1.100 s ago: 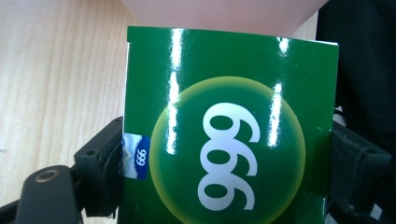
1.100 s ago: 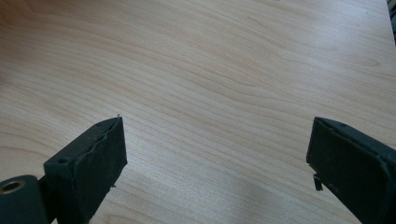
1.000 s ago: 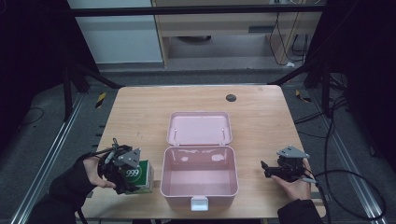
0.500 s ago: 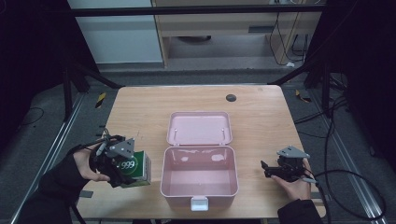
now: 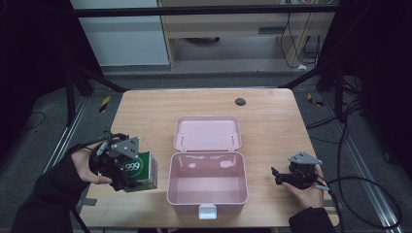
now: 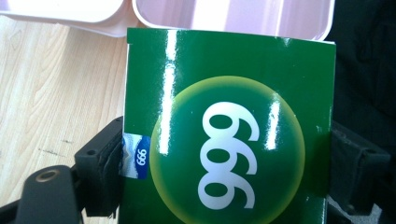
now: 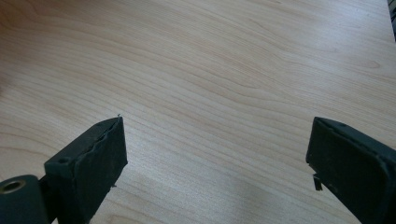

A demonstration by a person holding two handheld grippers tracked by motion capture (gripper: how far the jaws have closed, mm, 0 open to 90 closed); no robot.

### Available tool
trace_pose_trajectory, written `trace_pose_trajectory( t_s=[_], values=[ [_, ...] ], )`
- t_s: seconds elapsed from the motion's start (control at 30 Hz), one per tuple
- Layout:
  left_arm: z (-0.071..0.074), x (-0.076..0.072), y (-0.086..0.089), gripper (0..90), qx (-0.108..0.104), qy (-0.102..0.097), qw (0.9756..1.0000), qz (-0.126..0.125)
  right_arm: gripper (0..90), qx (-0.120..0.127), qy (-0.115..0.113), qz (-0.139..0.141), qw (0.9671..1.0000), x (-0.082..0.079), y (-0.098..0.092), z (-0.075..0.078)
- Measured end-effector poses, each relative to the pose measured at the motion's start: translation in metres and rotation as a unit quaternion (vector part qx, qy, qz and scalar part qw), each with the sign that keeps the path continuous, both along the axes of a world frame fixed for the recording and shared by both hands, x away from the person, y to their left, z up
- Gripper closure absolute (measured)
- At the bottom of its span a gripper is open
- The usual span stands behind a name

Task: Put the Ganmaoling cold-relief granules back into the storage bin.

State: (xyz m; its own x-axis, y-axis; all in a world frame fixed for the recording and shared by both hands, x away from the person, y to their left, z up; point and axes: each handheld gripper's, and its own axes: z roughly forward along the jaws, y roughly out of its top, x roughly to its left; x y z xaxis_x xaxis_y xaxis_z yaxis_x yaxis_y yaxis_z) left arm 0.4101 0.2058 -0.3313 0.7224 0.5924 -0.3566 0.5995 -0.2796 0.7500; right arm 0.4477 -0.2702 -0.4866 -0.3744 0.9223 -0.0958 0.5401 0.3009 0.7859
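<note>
A glossy green cardboard box [image 5: 140,171] marked 999, probably light, crushable and slippery, sits clamped by its side faces in the left gripper [image 5: 127,169], at nine o'clock of the open pink plastic case [image 5: 208,174]; the right gripper [image 5: 283,176] rests gaping, empty.

Light wooden rectangular table [image 5: 145,111] on dark grey floor [image 5: 43,131]. Black metal frame poles [image 5: 73,87] at both sides, black horizontal bar [image 5: 204,10] across top. Behind table, white cabinet panel [image 5: 126,39] beside beige wooden shelf unit [image 5: 228,29]. Black cables [image 5: 369,184] lying on floor at right. Room dim, edges dark.
</note>
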Motion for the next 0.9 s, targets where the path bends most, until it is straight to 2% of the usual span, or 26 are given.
trace_pose_trajectory(
  t_s=[0.3, 0.37, 0.5, 0.73, 0.9],
  values=[
    [0.009, 0.001, -0.008, 14.5, -0.001, 0.007, 1.0000, 0.000, 5.4, 0.000, 0.000, 0.001, 1.0000, 0.000, 0.000, 0.000],
    [0.013, 0.003, -0.010, 14.6, 0.001, 0.005, 0.9999, -0.010, 5.4, 0.000, 0.000, 0.001, 1.0000, 0.000, 0.000, 0.000],
    [0.016, 0.003, -0.015, 14.6, 0.002, 0.006, 0.9999, -0.011, 5.4, -0.001, 0.000, 0.003, 1.0000, 0.000, 0.000, 0.000],
    [0.024, 0.004, -0.027, 14.7, 0.006, -0.005, 0.9997, -0.024, 5.3, -0.001, -0.001, 0.002, 1.0000, 0.000, -0.001, 0.000],
    [0.027, 0.003, -0.037, 14.6, 0.005, -0.007, 0.9997, -0.025, 5.3, -0.003, -0.001, 0.004, 1.0000, 0.001, -0.001, -0.001]
  ],
)
